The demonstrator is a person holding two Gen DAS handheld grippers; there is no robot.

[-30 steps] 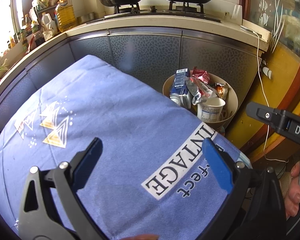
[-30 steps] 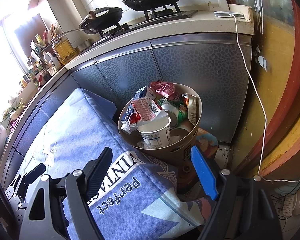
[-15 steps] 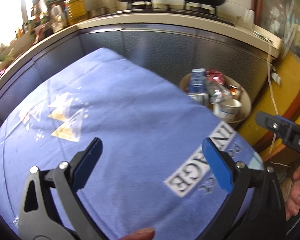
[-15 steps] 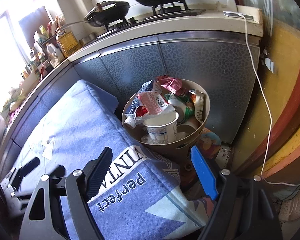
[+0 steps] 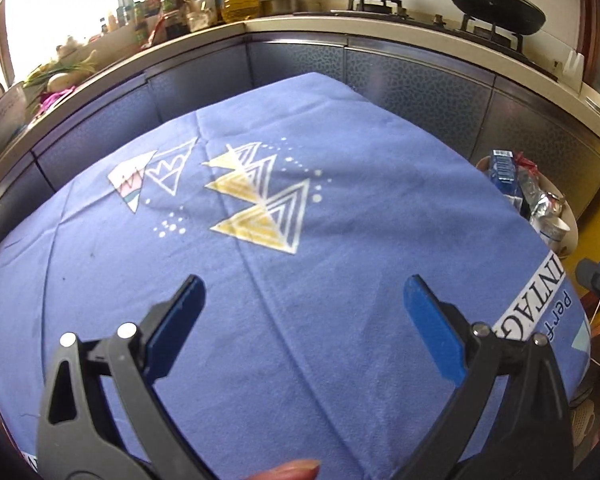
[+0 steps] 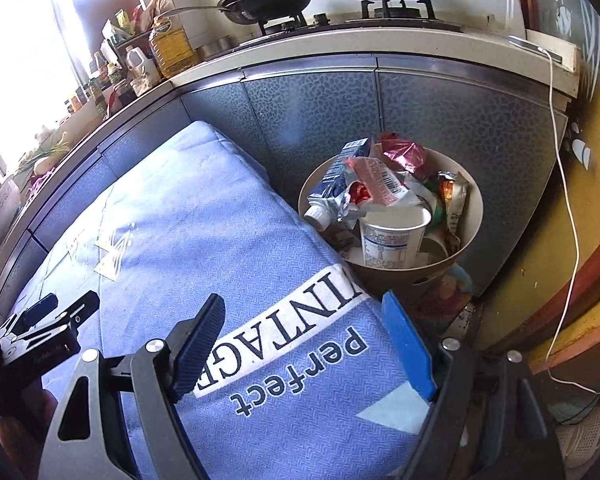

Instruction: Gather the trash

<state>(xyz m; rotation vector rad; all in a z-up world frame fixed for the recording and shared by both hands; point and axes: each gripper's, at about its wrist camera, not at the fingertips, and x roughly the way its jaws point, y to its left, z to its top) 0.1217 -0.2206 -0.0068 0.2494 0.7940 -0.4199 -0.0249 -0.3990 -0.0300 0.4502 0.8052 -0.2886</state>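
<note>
Well, the blue cloth (image 5: 300, 280) over the bench now fills far more of the left view than a second ago: the left hand-held gripper (image 5: 302, 316) has swung away from the bin (image 6: 470, 216), jaws spread and empty, likely hunting for stray rubbish. Beyond and right of the right hand-held gripper (image 6: 300, 344), also spread and empty, the bin sits crammed; topmost is a white cup (image 6: 392, 236).
</note>
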